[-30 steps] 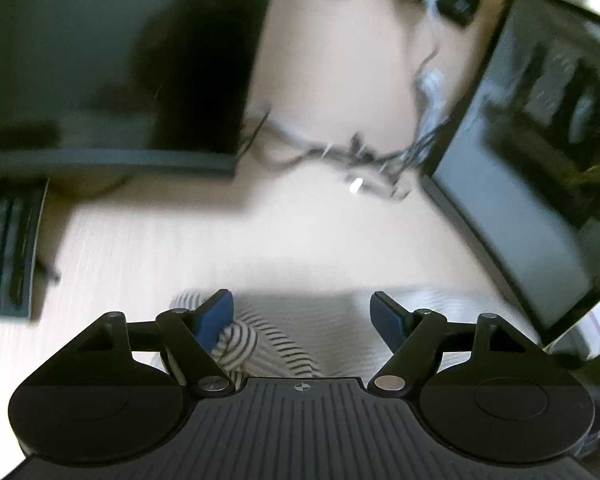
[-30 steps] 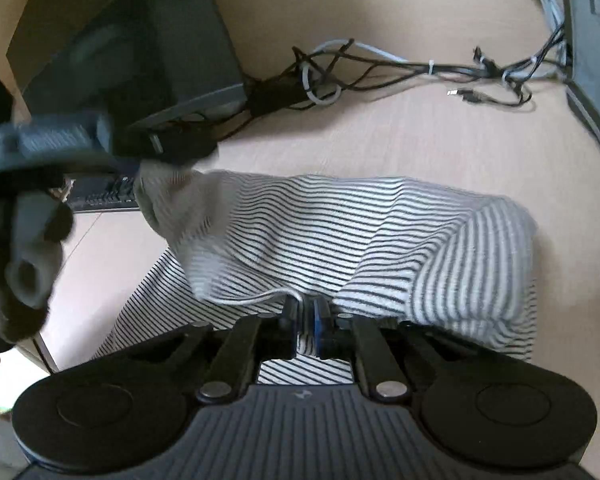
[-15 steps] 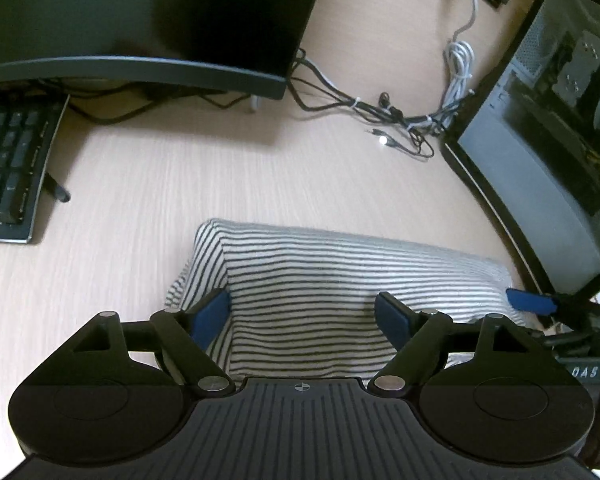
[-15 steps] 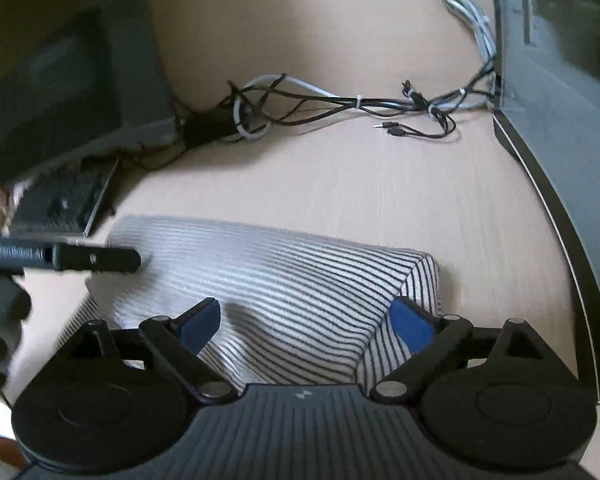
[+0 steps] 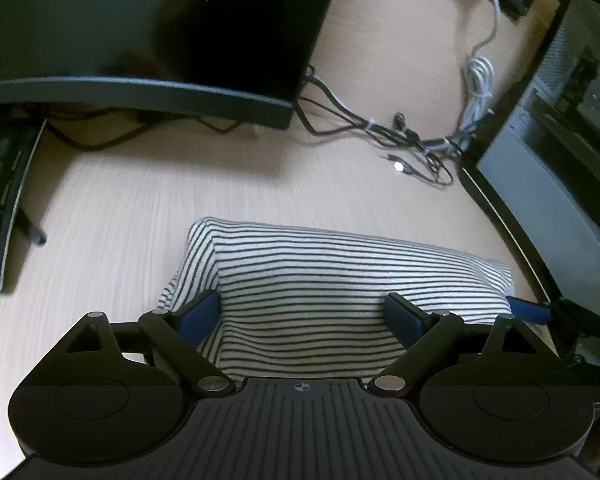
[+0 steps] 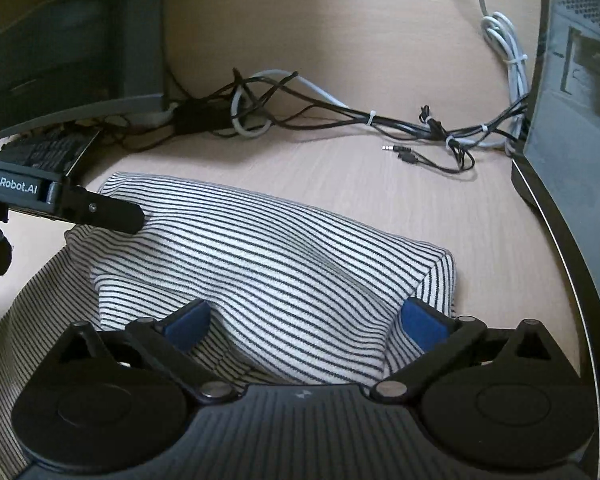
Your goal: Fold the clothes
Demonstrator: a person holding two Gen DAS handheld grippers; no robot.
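Note:
A white garment with thin dark stripes (image 5: 340,272) lies folded over on the pale wooden desk (image 5: 140,208). My left gripper (image 5: 302,312) hovers over its near left part with the jaws opening; the cloth lies below and between the blue pads, and neither pad presses on it. My right gripper (image 6: 306,318) stands over the garment (image 6: 280,260) near its right fold, jaws opening wide, with nothing gripped. In the right wrist view one black finger of the left gripper (image 6: 100,210) rests at the cloth's far left corner. A blue pad of the right gripper (image 5: 528,310) shows at the cloth's right end.
A dark monitor (image 5: 140,40) stands at the back left with a keyboard (image 5: 0,200) beside it. Tangled cables (image 6: 340,116) run across the desk behind the garment. A computer case (image 6: 572,120) walls off the right side.
My right gripper was shut on the garment's edge a second ago; it has let go and stands wide. The lifted cloth has dropped flat onto the desk. My left gripper widened and sank slightly.

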